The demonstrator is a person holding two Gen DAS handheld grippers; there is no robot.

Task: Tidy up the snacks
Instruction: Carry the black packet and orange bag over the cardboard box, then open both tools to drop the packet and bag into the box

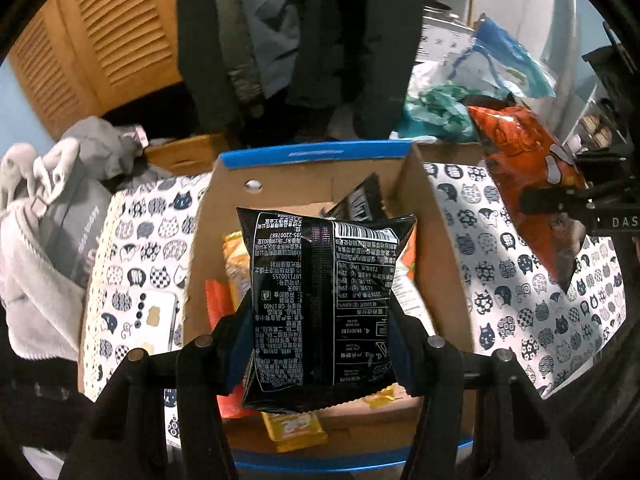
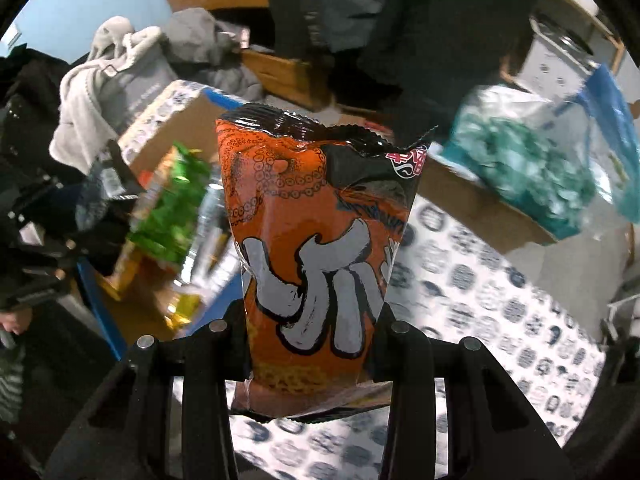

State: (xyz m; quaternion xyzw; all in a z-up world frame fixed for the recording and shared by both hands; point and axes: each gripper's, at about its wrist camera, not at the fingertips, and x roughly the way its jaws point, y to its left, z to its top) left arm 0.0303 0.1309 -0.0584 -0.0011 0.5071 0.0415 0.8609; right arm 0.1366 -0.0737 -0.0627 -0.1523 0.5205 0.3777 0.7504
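Black snack packet (image 1: pixel 324 304) clamped in the left hand-held gripper (image 1: pixel 320 344), poised over the cardboard box (image 1: pixel 436 248). Orange packet (image 2: pixel 320 256) pinched by the right hand-held gripper (image 2: pixel 308 356), above the counter (image 2: pixel 500 320). Step: boxing. Next calls for lowering, then release.

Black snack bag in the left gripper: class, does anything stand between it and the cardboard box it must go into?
Nothing visible does. The black snack bag hangs over the open cardboard box, whose top is uncovered.
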